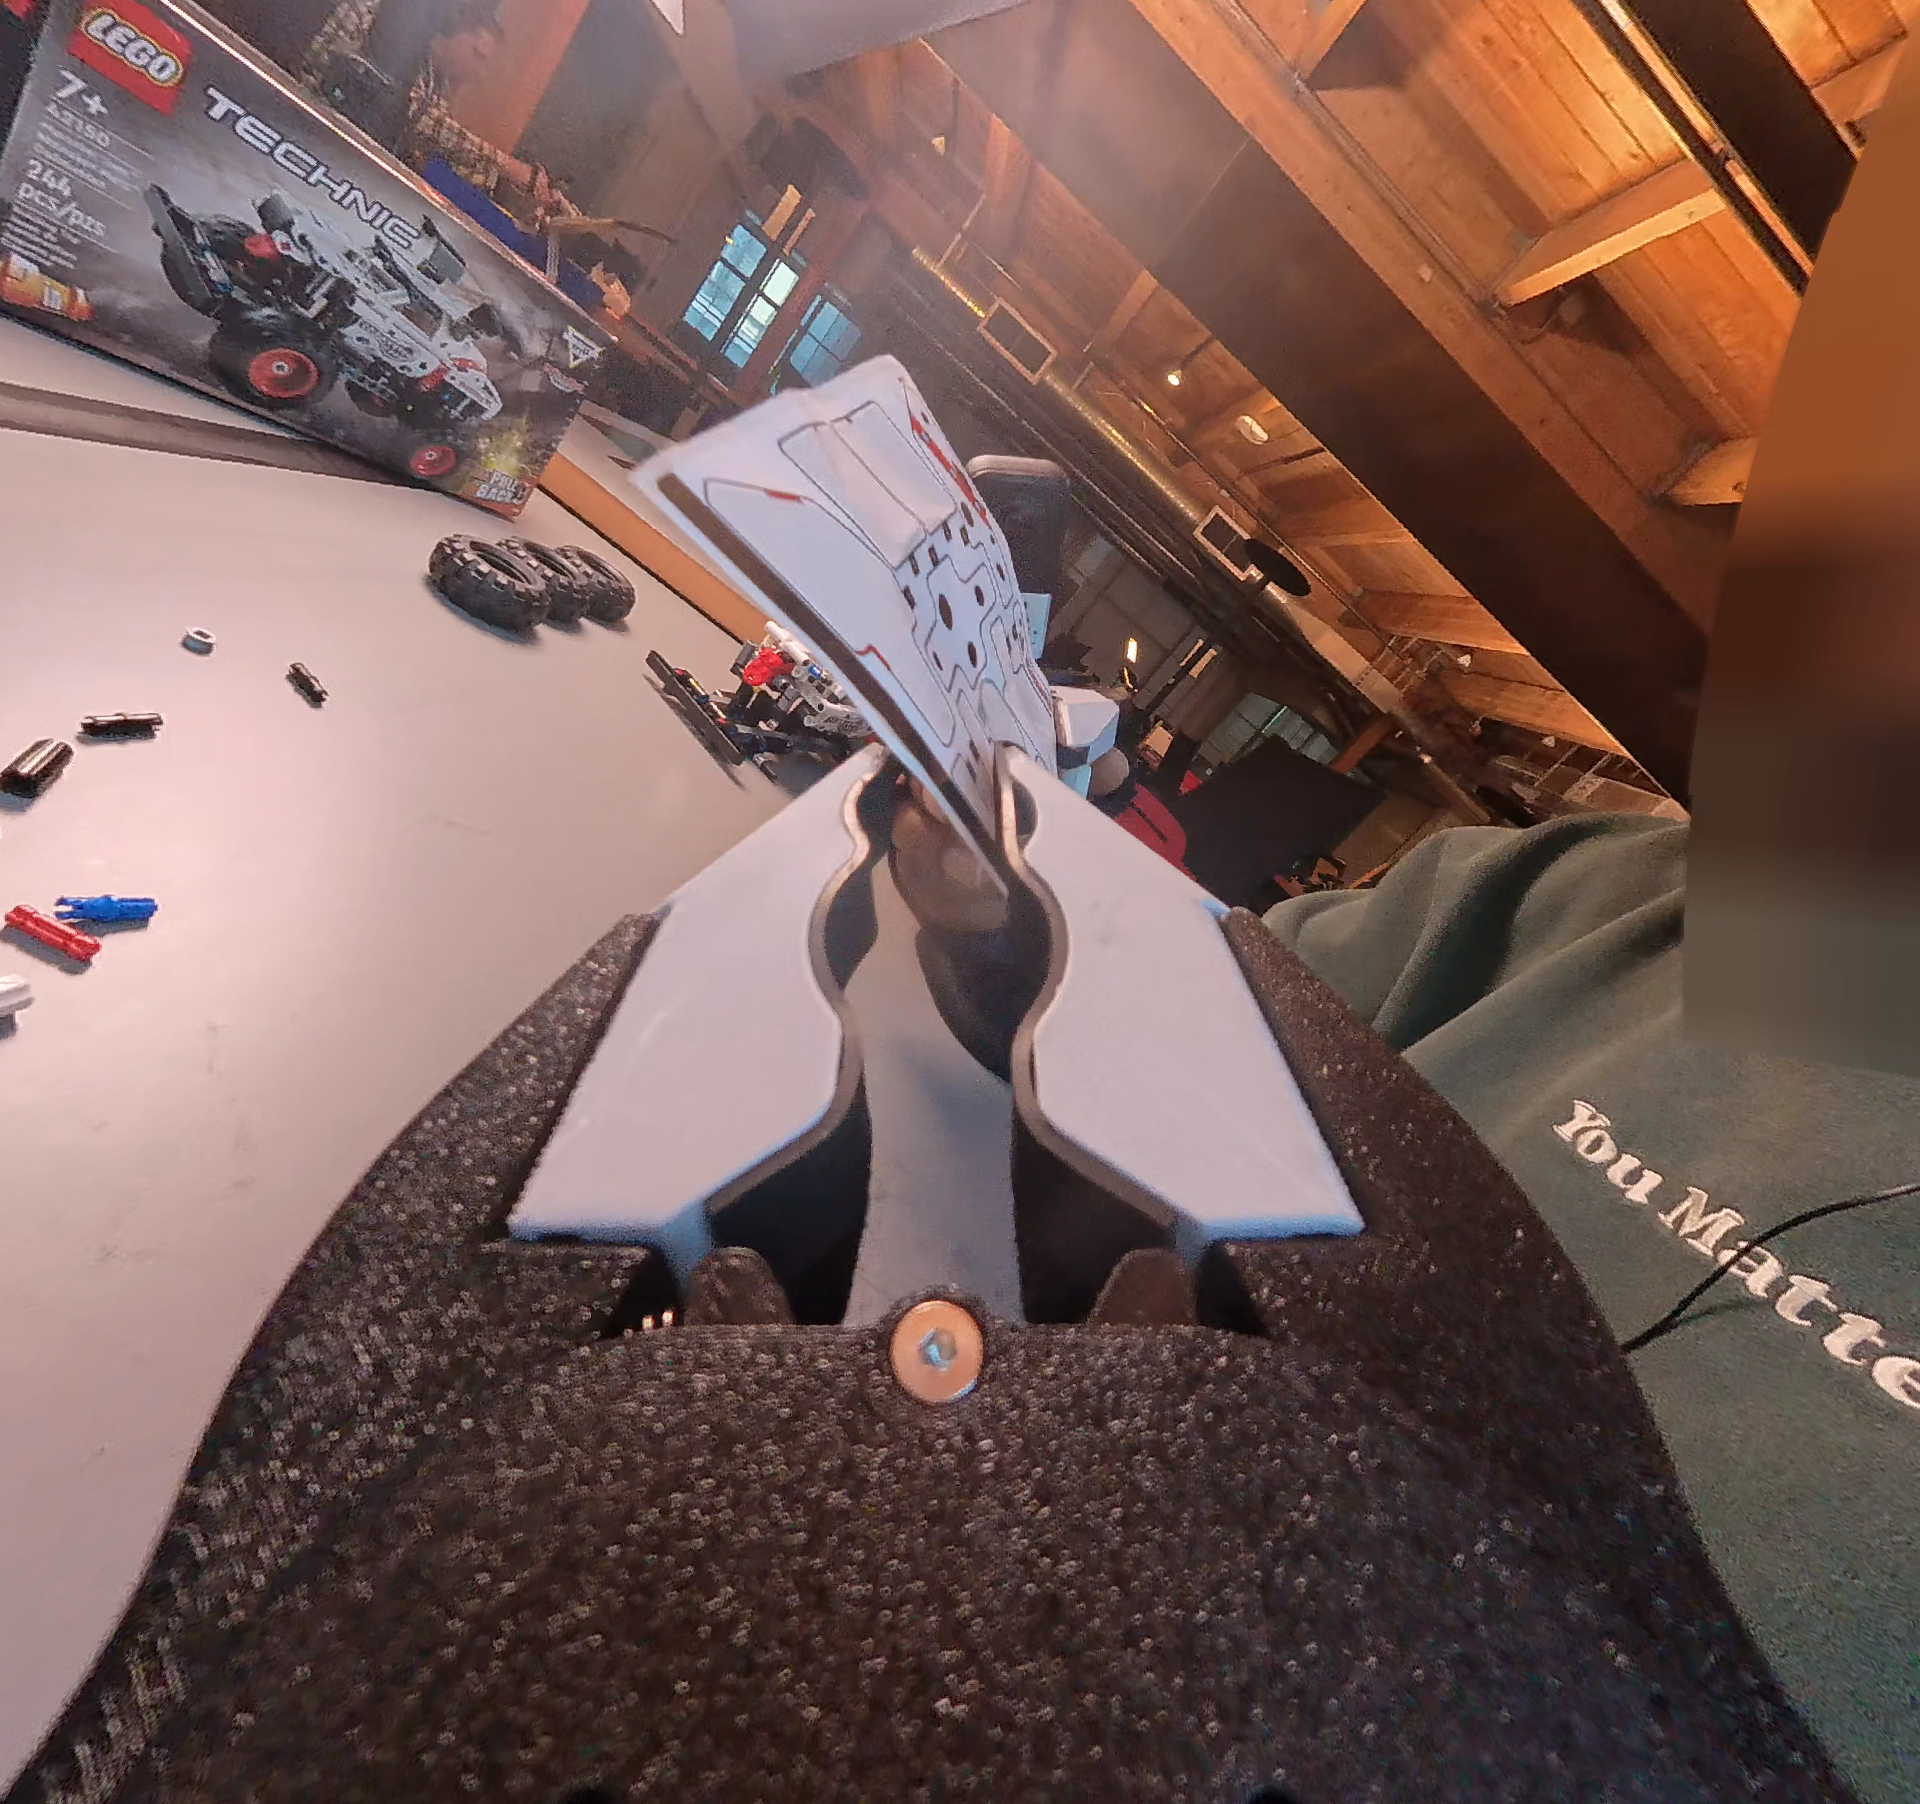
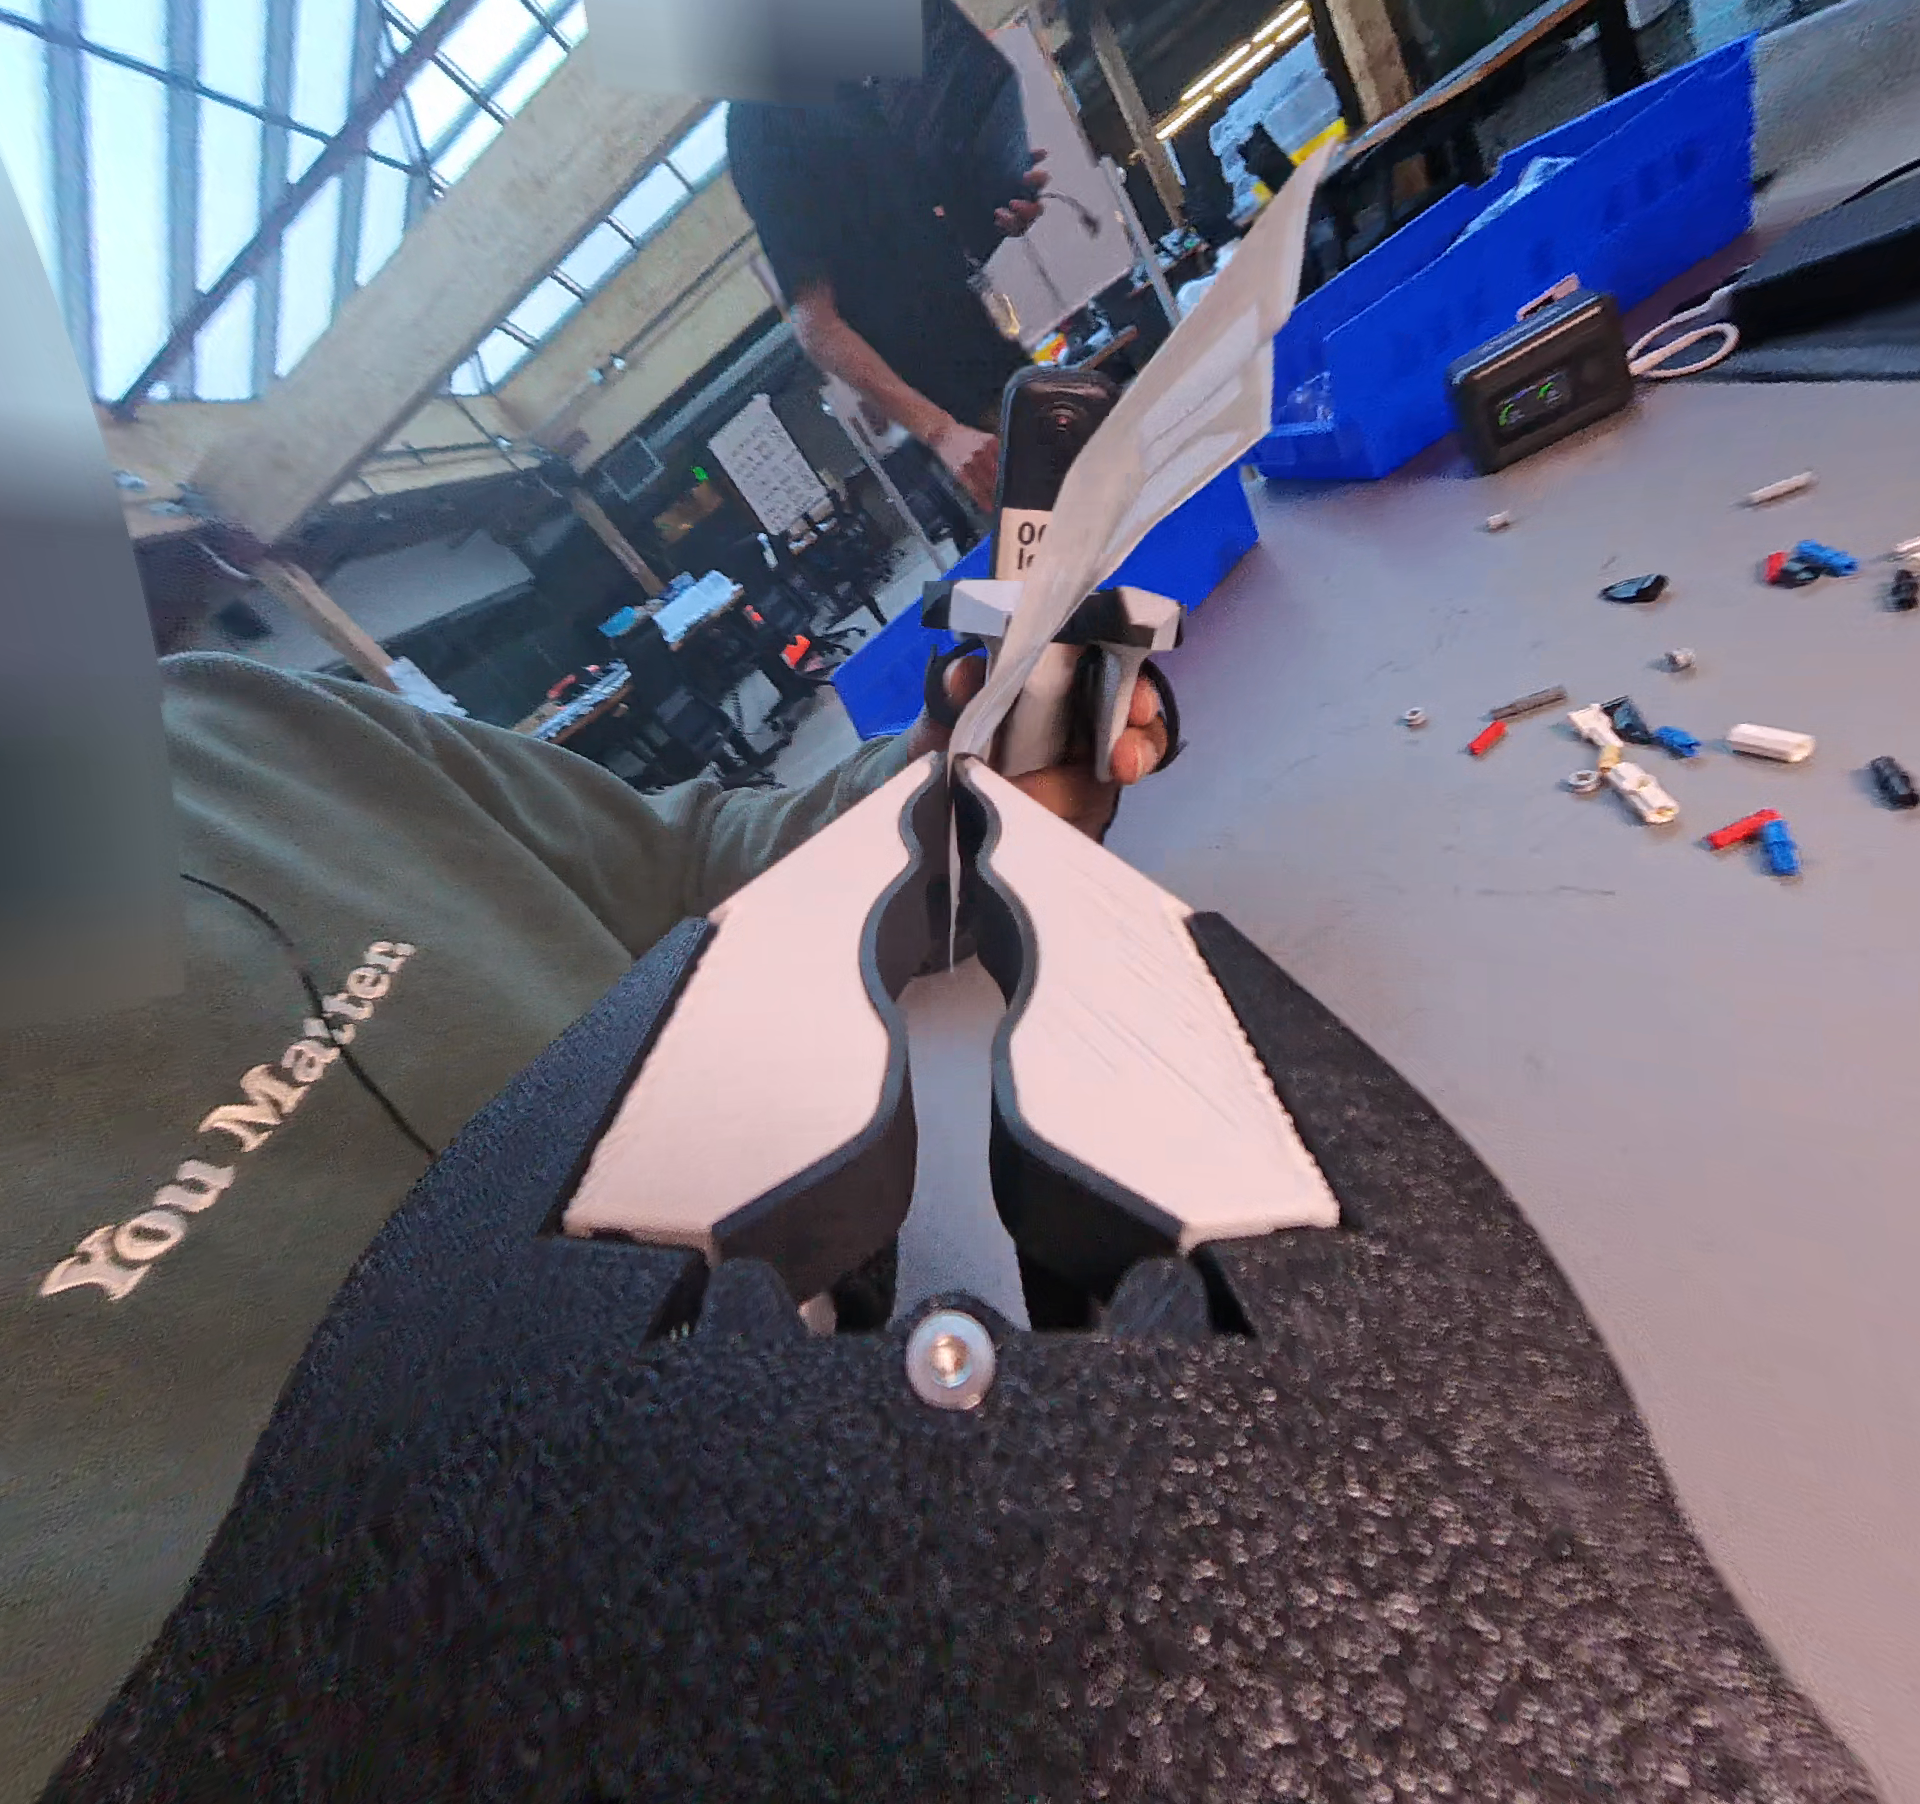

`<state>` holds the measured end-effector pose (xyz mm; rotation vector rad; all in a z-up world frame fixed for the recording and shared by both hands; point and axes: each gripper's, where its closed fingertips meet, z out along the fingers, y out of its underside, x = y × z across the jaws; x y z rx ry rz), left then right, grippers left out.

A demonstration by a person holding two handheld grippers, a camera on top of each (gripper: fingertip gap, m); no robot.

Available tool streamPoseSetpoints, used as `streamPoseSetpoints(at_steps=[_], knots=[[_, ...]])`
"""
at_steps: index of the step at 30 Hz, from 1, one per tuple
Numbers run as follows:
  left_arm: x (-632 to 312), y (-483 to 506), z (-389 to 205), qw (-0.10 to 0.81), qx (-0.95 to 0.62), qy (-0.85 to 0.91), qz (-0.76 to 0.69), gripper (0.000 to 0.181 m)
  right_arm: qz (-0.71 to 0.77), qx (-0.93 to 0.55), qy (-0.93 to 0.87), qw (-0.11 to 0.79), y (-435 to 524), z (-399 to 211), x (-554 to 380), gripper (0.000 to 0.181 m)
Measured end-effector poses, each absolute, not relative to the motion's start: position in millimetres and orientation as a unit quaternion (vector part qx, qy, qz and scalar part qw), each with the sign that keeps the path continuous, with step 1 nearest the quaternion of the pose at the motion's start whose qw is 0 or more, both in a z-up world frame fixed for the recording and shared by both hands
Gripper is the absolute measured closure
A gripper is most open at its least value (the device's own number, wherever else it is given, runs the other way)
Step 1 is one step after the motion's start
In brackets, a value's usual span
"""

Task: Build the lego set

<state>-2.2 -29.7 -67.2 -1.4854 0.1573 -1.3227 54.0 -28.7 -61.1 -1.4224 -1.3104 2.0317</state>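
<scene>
While the set's box (image 1: 291, 268) is standing far left on the counter (image 1: 343, 923), three black tyres (image 1: 530, 578) are lying just past it, with loose pins (image 1: 83, 913) scattered nearer the edge and the part-built chassis (image 1: 774, 700) sitting farther along, beyond the fingers. Moving right, the left gripper (image 1: 940, 778) is pinching the lower edge of the sticker sheet (image 1: 894, 559), its fingers (image 1: 748, 985) closing to a narrow gap on the paper. From there the sheet is rising up and away, printed face turned toward this camera, its long axis running roughly along the line of the fingers.

In the right wrist view, the right gripper (image 2: 954, 767) is likewise clamping the sticker sheet (image 2: 1153, 445) at one corner, fingers nearly together, so the paper is hanging in the air between both tools, above the counter (image 2: 1558, 1079) rather than on it. Only the plain back is showing here. The left tool is sitting just behind the sheet, very near. Farther right, blue bins (image 2: 1538, 279), a small black device (image 2: 1538, 393) and more loose pieces (image 2: 1662, 767) are lying well apart from the grip.

Judging by this, a sticker is probably being readied for peeling; the chassis is lying nearer the left side.
</scene>
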Motion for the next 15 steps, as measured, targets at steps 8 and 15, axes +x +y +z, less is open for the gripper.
streamPoseSetpoints(at_steps=[8,15], knots=[[18.1,-38.8,-57.4,0.52,-0.601,0.083,-0.601,0.181,0.716,-0.492,-0.478,0.131,-44.5,-71.6,53.0,0.181],[4.2,-26.8,-81.2,0.507,-0.656,0.047,-0.557,0.181,0.54,-0.502,-0.557,0.383,-4.6,-87.8,42.0,0.149]])
